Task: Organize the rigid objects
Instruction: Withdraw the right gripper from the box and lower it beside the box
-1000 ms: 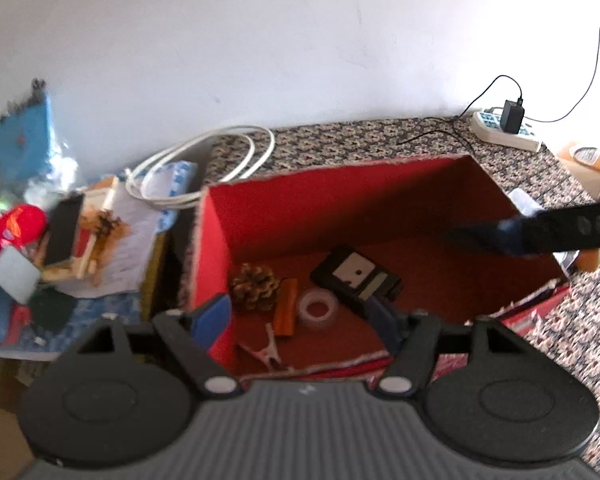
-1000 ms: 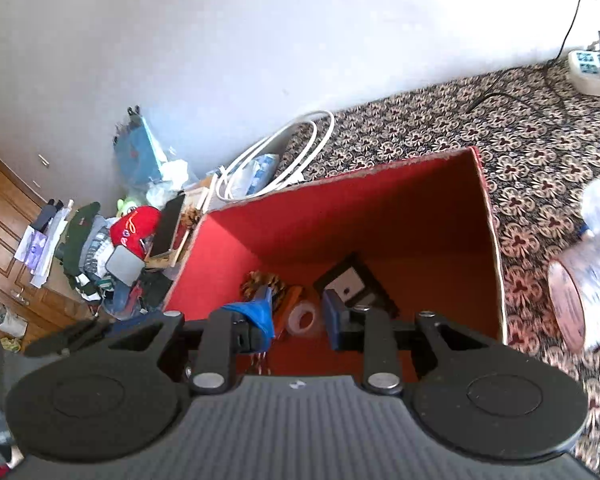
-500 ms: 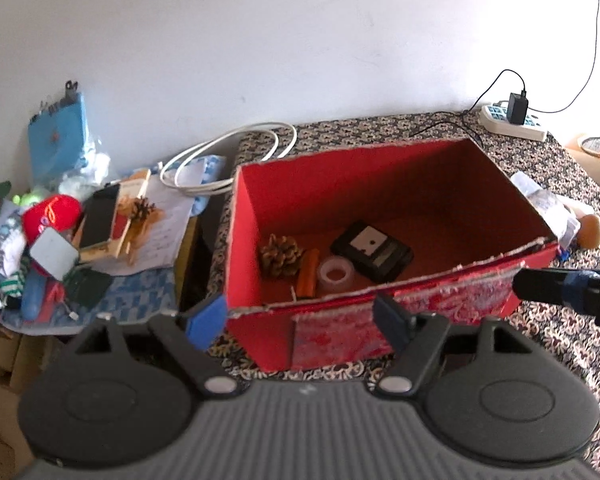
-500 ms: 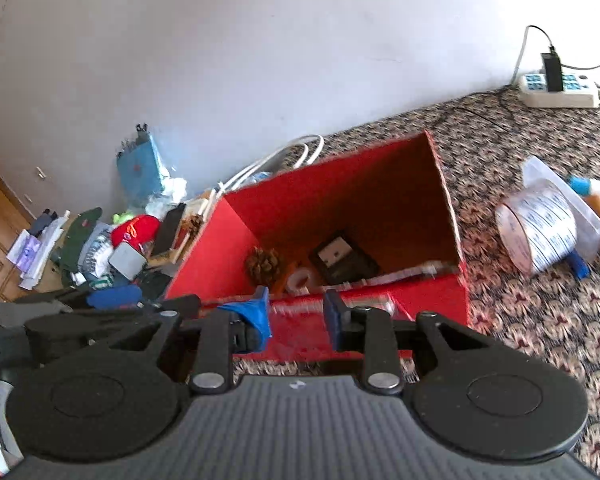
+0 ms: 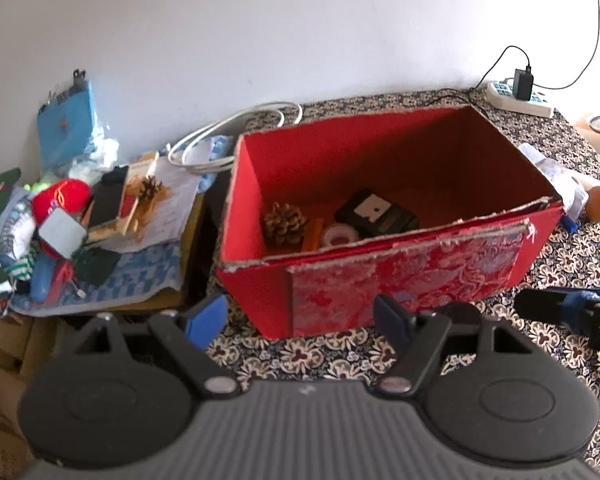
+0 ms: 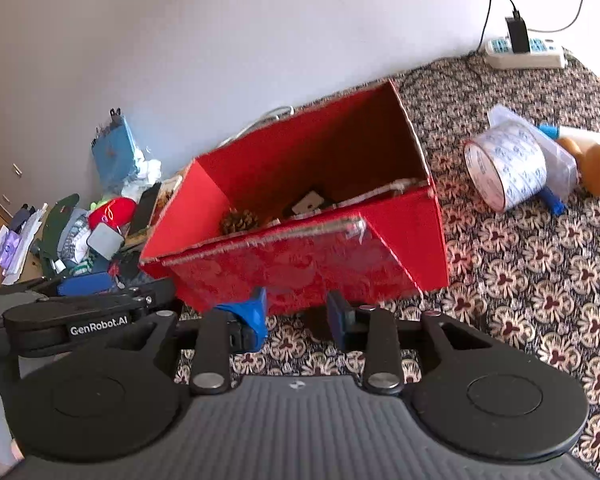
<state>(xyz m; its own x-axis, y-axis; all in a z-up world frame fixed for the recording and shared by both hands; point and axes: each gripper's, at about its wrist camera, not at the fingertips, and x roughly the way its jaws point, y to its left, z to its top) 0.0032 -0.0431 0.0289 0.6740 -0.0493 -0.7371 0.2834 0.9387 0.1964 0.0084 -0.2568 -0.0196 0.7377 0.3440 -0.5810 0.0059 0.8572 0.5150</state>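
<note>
A red open-top box stands on the patterned tablecloth. A pine cone, an orange piece, a clear tape roll and a black device lie inside it. My left gripper hangs open and empty before the box's front wall. One of the right gripper's fingers shows low at the right. In the right wrist view the right gripper is near the box front; its jaws are opening with nothing between them. The pine cone peeks over the rim.
Right of the box lie a patterned roll, a clear bag, a blue pen and a brown wooden piece. A power strip sits by the wall. A cluttered low stand and a coiled white cable are left.
Both grippers have drawn back from over the box's inside to in front of its front wall. The right jaws stand a little wider apart.
</note>
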